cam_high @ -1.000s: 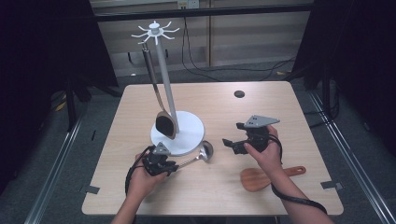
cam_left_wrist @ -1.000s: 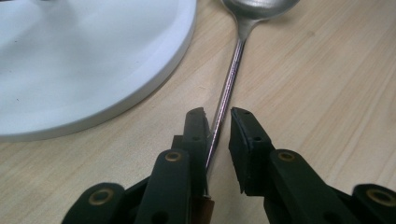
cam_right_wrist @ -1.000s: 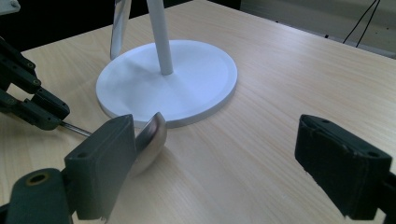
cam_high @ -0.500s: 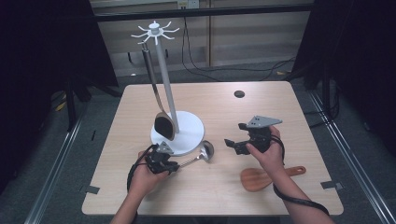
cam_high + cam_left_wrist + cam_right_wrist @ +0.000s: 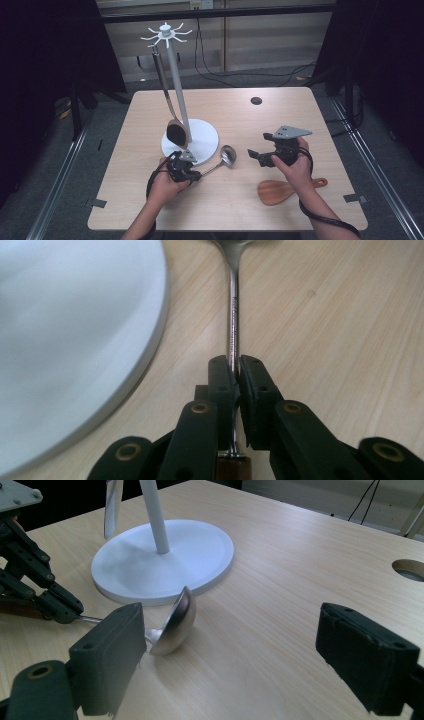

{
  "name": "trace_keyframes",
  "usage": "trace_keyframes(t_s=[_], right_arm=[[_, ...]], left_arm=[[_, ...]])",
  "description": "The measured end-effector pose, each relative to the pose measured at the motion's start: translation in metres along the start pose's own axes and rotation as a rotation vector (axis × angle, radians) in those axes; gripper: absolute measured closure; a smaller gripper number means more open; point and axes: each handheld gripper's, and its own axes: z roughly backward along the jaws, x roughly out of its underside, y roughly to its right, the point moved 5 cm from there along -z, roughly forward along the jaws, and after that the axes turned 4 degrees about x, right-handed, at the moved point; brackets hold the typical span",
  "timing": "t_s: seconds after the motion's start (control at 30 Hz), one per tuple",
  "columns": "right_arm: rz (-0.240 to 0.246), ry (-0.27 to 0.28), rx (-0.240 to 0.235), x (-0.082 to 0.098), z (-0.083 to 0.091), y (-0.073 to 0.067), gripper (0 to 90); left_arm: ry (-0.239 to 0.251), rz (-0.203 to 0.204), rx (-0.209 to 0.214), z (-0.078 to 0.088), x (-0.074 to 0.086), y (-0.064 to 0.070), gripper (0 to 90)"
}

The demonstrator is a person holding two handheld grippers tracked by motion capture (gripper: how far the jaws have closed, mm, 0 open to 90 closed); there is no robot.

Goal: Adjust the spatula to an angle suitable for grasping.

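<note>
A steel ladle (image 5: 228, 155) lies on the wooden table beside the white stand base (image 5: 200, 135), its bowl tipped on edge (image 5: 175, 625). My left gripper (image 5: 198, 175) is shut on the ladle's thin metal shaft (image 5: 233, 315), just ahead of its wooden handle. The jaws have just been closing, and their pads (image 5: 250, 385) now press the shaft from both sides. My right gripper (image 5: 256, 156) hovers to the right of the ladle bowl, open, with nothing between its fingers (image 5: 112, 645).
A wooden spoon (image 5: 176, 132) hangs from the white rack over the base. A wooden spatula (image 5: 277, 191) lies near the front edge by the right hand. A round hole (image 5: 256, 100) sits at the table's far right.
My left gripper has shifted slightly right and forward along the stand base, and the ladle bowl has moved with it. The right gripper has barely moved.
</note>
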Motion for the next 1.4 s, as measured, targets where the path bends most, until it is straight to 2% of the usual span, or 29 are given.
trace_keyframes(t_s=[0.07,0.1,0.13,0.17,0.2,0.23,0.3,0.33,0.4,0.43,0.5,0.57,0.6,0.7,0.73,0.83,0.87,0.9,0.97,1.07,1.1,1.13,1.17,1.2,1.23,1.27,1.3,1.33,1.4], right_arm=[[-0.003,0.0,0.001,0.001,0.002,0.001,12.0],[-0.003,0.0,0.009,0.001,0.004,0.002,12.1],[-0.003,0.0,0.013,0.002,0.006,0.003,12.1],[-0.005,0.0,0.013,0.002,0.007,0.003,12.0],[-0.005,0.001,0.022,0.004,0.012,0.004,12.0],[-0.009,0.001,0.022,0.004,0.013,0.004,12.0],[-0.008,0.004,0.029,0.005,0.016,0.006,12.0],[-0.008,0.004,0.029,0.005,0.016,0.006,12.0],[-0.013,0.0,0.033,0.007,0.019,0.006,12.0],[-0.013,-0.002,0.036,0.009,0.022,0.007,12.0],[-0.012,-0.005,0.039,0.01,0.024,0.007,12.0],[-0.013,-0.005,0.041,0.011,0.027,0.007,12.0],[-0.012,-0.006,0.043,0.012,0.028,0.008,12.0],[-0.015,-0.004,0.046,0.012,0.031,0.008,12.0],[-0.01,-0.008,0.046,0.013,0.032,0.008,12.0],[-0.002,-0.012,0.041,0.014,0.032,0.007,12.0],[-0.002,-0.017,0.035,0.014,0.032,0.006,11.9],[0.004,-0.02,0.024,0.013,0.031,0.003,11.9],[0.01,-0.018,0.015,0.012,0.029,0.001,11.9],[0.021,-0.014,-0.001,0.009,0.027,-0.002,11.9],[0.028,-0.014,-0.014,0.007,0.025,-0.004,11.9],[0.043,-0.018,-0.039,0.005,0.02,-0.009,12.1],[0.053,-0.025,-0.053,0.005,0.017,-0.012,12.3],[0.053,-0.025,-0.053,0.005,0.017,-0.012,12.3],[0.071,-0.043,-0.094,0.004,0.009,-0.018,13.4],[0.085,-0.047,-0.111,0.003,0.006,-0.021,14.3],[0.085,-0.047,-0.111,0.003,0.006,-0.021,14.3],[0.109,-0.052,-0.123,0.002,0.002,-0.024,15.0],[0.139,-0.065,-0.161,0.0,-0.006,-0.032,15.0]], left_arm=[[0.01,0.012,0.003,-0.003,-0.002,0.002,84.7],[0.039,0.039,0.004,-0.007,-0.006,0.005,84.8],[0.014,0.016,0.007,-0.007,-0.007,0.004,84.8],[0.013,0.008,0.008,-0.008,-0.009,0.004,84.8],[0.039,0.026,0.019,-0.014,-0.014,0.007,84.8],[0.0,-0.016,0.022,-0.013,-0.015,0.005,84.7],[-0.009,-0.034,0.03,-0.014,-0.017,0.005,84.8],[0.002,-0.026,0.035,-0.017,-0.019,0.007,84.8],[-0.016,-0.054,0.05,-0.02,-0.023,0.008,84.7],[0.007,-0.046,0.06,-0.025,-0.029,0.011,84.8],[-0.003,-0.057,0.069,-0.026,-0.031,0.011,84.7],[0.018,-0.044,0.072,-0.031,-0.036,0.014,84.8],[0.0,-0.072,0.082,-0.033,-0.038,0.013,84.7],[0.016,-0.064,0.085,-0.035,-0.04,0.013,84.7],[0.004,-0.08,0.085,-0.035,-0.04,0.012,84.6],[-0.007,-0.064,0.079,-0.035,-0.039,0.011,81.7],[-0.005,-0.045,0.078,-0.036,-0.038,0.011,79.3],[0.007,-0.033,0.082,-0.035,-0.038,0.012,72.6],[-0.001,-0.045,0.062,-0.031,-0.037,0.012,67.7],[0.027,-0.032,0.049,-0.026,-0.037,0.011,58.8],[0.041,-0.017,0.047,-0.022,-0.036,0.011,58.8],[0.045,-0.019,0.046,-0.02,-0.035,0.01,54.2],[0.048,0.004,0.029,-0.013,-0.03,0.009,50.7],[0.048,0.004,0.029,-0.013,-0.03,0.009,47.7],[0.103,0.082,0.018,-0.009,-0.027,0.01,44.8],[0.096,0.088,0.001,-0.005,-0.024,0.008,43.1],[0.096,0.088,0.001,-0.005,-0.024,0.008,41.0],[0.096,0.092,0.01,-0.002,-0.021,0.007,41.0],[0.124,0.126,-0.01,0.003,-0.016,0.005,37.2]])
